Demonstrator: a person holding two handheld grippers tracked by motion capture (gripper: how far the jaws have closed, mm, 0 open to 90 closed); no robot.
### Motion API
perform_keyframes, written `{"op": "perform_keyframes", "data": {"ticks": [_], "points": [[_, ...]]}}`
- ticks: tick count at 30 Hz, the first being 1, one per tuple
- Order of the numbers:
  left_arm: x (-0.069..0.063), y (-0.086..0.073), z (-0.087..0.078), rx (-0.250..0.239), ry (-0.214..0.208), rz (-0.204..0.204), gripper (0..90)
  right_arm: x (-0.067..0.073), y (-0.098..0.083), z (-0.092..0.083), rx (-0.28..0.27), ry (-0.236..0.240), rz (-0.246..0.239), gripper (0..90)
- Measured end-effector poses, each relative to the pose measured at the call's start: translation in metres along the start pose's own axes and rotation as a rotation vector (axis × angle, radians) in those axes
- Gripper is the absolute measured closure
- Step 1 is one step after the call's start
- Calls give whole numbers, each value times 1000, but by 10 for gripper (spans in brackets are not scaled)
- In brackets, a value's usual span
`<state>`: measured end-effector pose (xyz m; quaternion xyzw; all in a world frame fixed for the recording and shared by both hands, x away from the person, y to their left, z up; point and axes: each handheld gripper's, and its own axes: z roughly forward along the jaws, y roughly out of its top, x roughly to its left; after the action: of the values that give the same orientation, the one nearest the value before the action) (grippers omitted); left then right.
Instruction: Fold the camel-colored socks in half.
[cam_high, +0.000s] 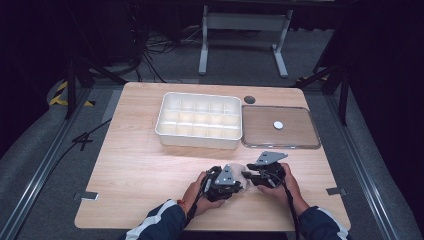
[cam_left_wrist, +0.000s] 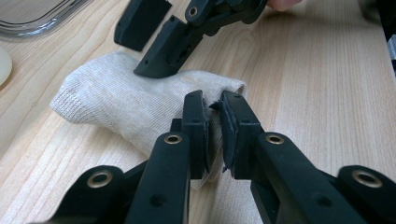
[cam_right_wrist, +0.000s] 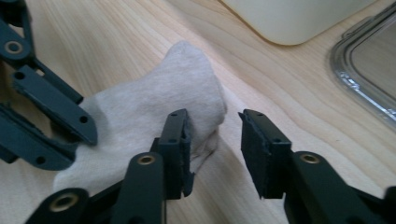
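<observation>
An off-white knitted sock (cam_left_wrist: 107, 102) lies on the wooden table (cam_high: 140, 165) near its front edge, between my two grippers. My left gripper (cam_left_wrist: 215, 126) is shut on the sock's open edge, with fabric pinched between its pads. My right gripper (cam_right_wrist: 215, 149) is open. One of its fingers (cam_right_wrist: 175, 140) rests on the sock (cam_right_wrist: 163, 98), while the other stands over bare wood. In the high view the left gripper (cam_high: 240, 182) and the right gripper (cam_high: 248, 175) face each other, almost touching, with the sock (cam_high: 241, 167) between them. A person's hands hold both.
A white tray (cam_high: 199, 142) divided into several compartments stands at the table's middle back. A clear lid (cam_high: 300, 142) with a small white disc (cam_high: 278, 125) on it lies to its right. A dark round spot (cam_high: 249, 99) sits behind them. Bare wood stretches to the left.
</observation>
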<state>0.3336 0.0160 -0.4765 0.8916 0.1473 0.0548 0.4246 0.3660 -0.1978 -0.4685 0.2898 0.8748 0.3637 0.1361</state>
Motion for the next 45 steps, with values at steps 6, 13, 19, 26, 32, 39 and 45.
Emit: {"op": "perform_keyframes", "data": {"ticks": [6, 13, 19, 26, 32, 39, 45], "points": [[0, 0, 0, 2, 1, 5, 804, -2, -1, 1, 1, -13, 15, 599], [1, 0, 0, -1, -11, -2, 806, -4, 9, 7, -26, -84, 0, 653], [2, -1, 0, -6, -16, -7, 805, -1, 17, -5, -128, -66, 4, 712], [1, 0, 0, -3, -13, -5, 805, 9, 18, 14, -45, -3, -72, 784], [2, 1, -1, 7, -12, 13, 805, 6, 18, 17, -19, -18, -60, 840], [1, 1, -5, -35, -29, 16, 727, 2, 17, 14, -33, -47, -44, 778], [4, 1, -10, -58, -30, -16, 614, 1, 17, 7, -68, -35, -22, 698]]}}
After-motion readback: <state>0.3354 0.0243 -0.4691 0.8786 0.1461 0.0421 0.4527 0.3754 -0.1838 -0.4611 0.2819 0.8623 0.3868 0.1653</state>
